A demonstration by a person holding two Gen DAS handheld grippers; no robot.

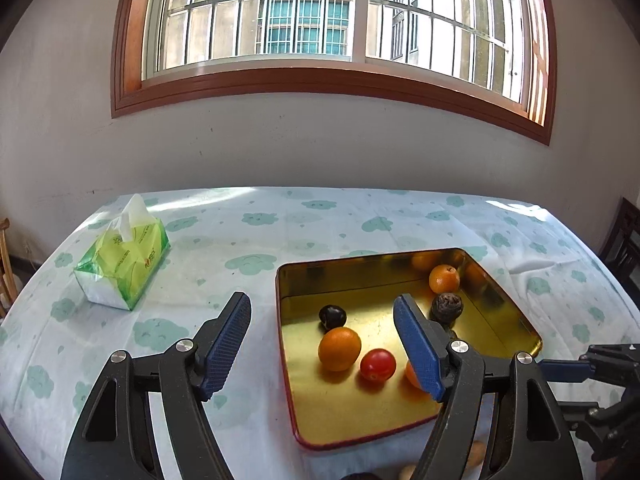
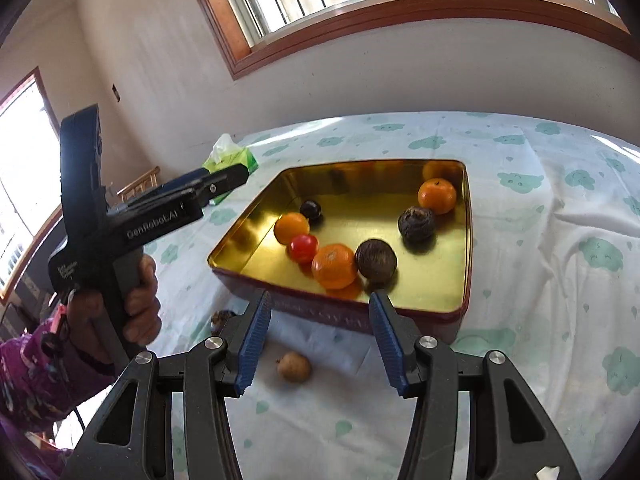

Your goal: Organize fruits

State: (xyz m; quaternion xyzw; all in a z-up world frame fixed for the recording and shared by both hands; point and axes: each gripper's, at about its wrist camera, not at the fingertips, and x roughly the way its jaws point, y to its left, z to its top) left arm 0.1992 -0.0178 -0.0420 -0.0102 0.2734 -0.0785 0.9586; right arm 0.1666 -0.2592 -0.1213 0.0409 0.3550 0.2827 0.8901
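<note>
While both tools gape empty, left tool (image 1: 322, 344), right tool (image 2: 318, 344), orange (image 1: 413, 374) half-hidden behind pad.

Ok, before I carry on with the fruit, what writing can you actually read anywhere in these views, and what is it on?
"GenRobot.AI": white letters on the body of the left gripper, seen from the right wrist view.
Small white print lower on that gripper's handle: too small to read.
Orange brand print on the tissue pack: too blurred to read.
Embossed lettering on the red outer wall of the tin: not legible.
</note>
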